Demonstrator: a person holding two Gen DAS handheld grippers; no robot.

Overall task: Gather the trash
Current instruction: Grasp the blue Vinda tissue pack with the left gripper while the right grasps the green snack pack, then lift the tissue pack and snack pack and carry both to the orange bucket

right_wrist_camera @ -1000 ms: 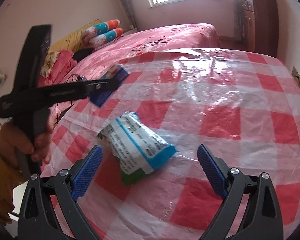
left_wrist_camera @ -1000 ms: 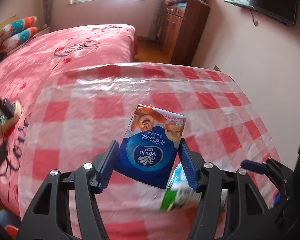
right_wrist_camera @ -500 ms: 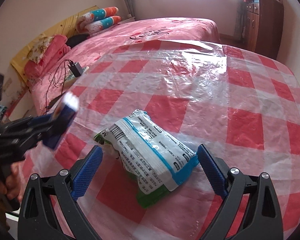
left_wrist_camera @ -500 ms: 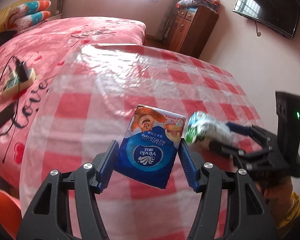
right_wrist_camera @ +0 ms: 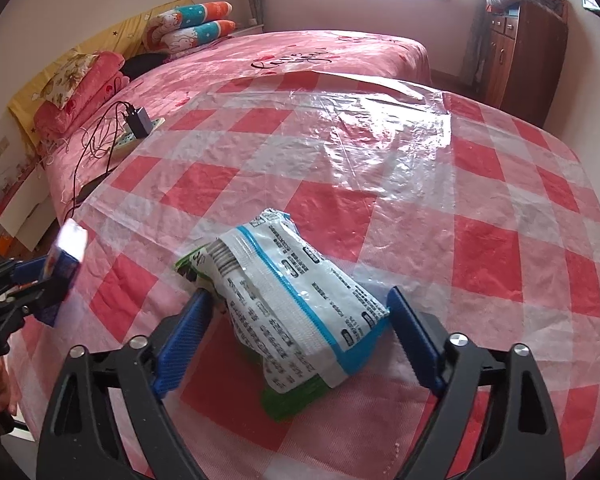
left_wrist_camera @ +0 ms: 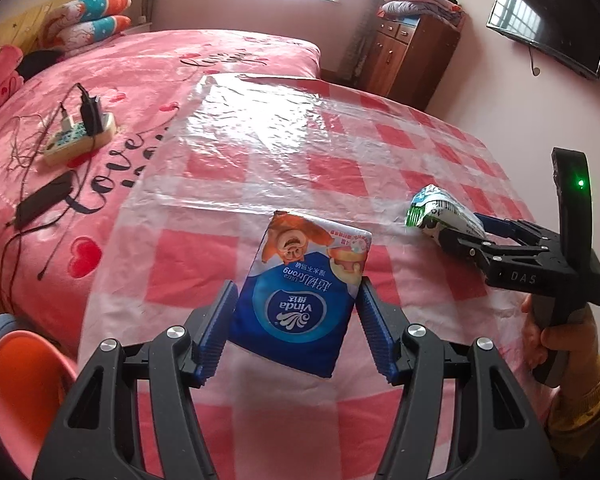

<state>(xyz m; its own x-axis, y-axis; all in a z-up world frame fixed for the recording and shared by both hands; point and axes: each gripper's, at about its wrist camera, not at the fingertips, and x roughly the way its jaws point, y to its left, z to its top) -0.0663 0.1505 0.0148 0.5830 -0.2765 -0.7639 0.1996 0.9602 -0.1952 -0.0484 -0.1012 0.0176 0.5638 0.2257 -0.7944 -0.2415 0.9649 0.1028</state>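
A blue tissue pack hangs above the checked tablecloth, and my left gripper is shut on its sides. A white, blue-edged snack wrapper with a green one under it lies on the cloth between the fingers of my right gripper. Those jaws are closing; the pads stand at the wrapper's edges and do not squeeze it. From the left wrist view the right gripper lies low at the right around the wrapper. The left gripper shows at the right view's left edge.
A pink bed lies beyond the table with a power strip and charger and cables on it. An orange stool stands below the table's left edge. A wooden cabinet and a wall television are at the far right.
The left gripper carried the tissue pack sideways toward the table's left edge. The right gripper came down around the wrapper and its jaws narrowed.
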